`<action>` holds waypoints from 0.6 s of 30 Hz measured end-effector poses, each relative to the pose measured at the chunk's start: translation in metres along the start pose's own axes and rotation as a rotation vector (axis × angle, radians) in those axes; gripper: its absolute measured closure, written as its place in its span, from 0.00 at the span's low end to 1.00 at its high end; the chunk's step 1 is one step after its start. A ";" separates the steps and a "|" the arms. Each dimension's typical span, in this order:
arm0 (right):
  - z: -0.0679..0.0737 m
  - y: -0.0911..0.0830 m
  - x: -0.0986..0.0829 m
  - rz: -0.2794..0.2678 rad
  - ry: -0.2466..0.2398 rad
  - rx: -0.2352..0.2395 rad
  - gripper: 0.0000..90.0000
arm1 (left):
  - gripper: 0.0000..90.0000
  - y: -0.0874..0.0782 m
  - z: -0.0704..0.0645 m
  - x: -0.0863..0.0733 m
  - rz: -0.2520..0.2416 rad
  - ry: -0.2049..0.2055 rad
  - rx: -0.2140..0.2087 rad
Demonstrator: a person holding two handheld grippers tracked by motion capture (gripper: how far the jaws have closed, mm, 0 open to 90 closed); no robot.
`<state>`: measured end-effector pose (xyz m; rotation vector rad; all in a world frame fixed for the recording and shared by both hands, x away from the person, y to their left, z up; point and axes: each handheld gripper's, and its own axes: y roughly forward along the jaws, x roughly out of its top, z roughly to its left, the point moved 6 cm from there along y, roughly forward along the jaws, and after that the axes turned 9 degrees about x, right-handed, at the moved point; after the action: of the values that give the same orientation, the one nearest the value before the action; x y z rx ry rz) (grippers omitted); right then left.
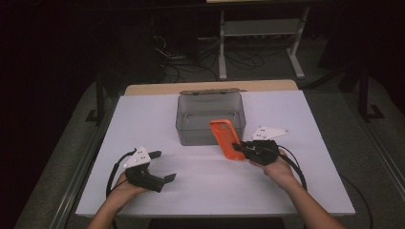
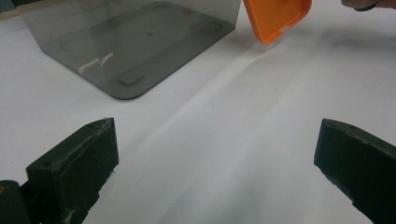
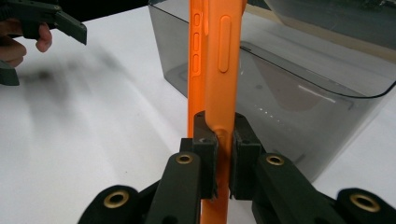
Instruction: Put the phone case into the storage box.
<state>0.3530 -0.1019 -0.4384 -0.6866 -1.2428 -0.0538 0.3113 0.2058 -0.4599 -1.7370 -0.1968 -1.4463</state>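
Note:
An orange phone case (image 1: 226,138) is held up off the table just in front of a smoky clear plastic box (image 1: 210,117). My right gripper (image 1: 237,148) is shut on the case's lower edge. In the right gripper view the case (image 3: 215,56) stands edge-on between the two pads (image 3: 207,154), with the box (image 3: 299,93) right behind it. My left gripper (image 1: 162,166) stays open near the table's front left, jaws wide apart and nothing between them. In the left gripper view the box (image 2: 130,46) and the case (image 2: 276,18) lie ahead of my left gripper (image 2: 215,158).
The white table top (image 1: 157,119) has open room left of the box and along the front. A wooden strip (image 1: 210,87) runs along the far edge. Beyond it stand a white table frame (image 1: 260,33) and floor cables (image 1: 191,59).

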 end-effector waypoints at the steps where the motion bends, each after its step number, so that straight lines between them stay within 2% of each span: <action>1: 0.000 -0.001 0.000 -0.001 -0.001 -0.002 0.92 | 0.00 0.000 0.000 0.000 0.000 0.001 0.000; 16: -0.001 -0.014 0.011 -0.036 0.005 -0.006 0.92 | 0.00 0.000 -0.001 0.001 -0.004 0.001 0.000; 18: -0.002 -0.016 0.013 -0.041 0.005 -0.006 0.92 | 0.00 0.001 -0.001 0.001 -0.002 0.009 0.015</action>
<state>0.3532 -0.1115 -0.4202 -0.6658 -1.2526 -0.0936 0.3113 0.2039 -0.4599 -1.7184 -0.2045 -1.4503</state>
